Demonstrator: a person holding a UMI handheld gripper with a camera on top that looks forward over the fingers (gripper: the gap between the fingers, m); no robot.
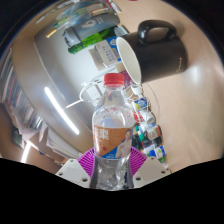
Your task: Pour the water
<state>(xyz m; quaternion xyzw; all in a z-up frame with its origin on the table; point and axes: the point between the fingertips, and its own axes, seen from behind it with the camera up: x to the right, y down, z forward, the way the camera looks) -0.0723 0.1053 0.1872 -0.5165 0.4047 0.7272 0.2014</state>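
Between the gripper's [108, 163] purple pads [90, 158] sits a clear plastic water bottle [112, 120], clamped at its lower body with both fingers pressing on it. Its labelled middle and red-ringed neck [115, 78] point ahead toward a white paper cup [132, 58]. The view is strongly tilted, so the bottle appears to be tipped toward the cup's rim; whether water is flowing cannot be told. To pour well, the mouth should stay just over the cup's opening, with the tilt added slowly to keep the stream thin. Beyond the cup stands a black mug [160, 48]. Small colourful items [148, 128] crowd the bench beside the bottle. Long ceiling lights [60, 108] mark an indoor room.
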